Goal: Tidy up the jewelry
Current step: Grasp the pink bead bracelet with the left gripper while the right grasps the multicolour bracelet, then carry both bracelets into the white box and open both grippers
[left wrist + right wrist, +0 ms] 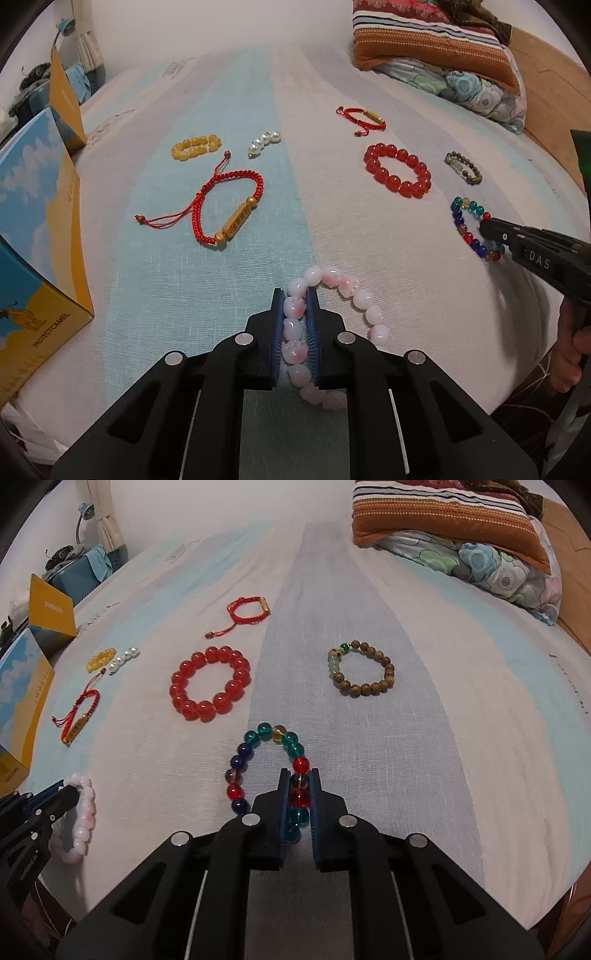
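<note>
My left gripper (294, 295) is shut on the near side of a pink-and-white bead bracelet (364, 299) that lies on the striped bed sheet (221, 258). The same bracelet (83, 812) and the left gripper (70, 794) show at the lower left of the right wrist view. My right gripper (299, 775) is shut on one side of a multicoloured glass bead bracelet (242, 758), also on the sheet. In the left wrist view that bracelet (461, 218) and the right gripper (484, 225) sit at the right edge.
Farther out lie a big red bead bracelet (210, 683), a brown wooden bead bracelet (364, 672), two red cord bracelets (247, 613) (229, 206), yellow beads (195, 146) and pearl beads (264, 142). A blue-and-yellow box (33, 229) stands left; pillows (454, 528) at back right.
</note>
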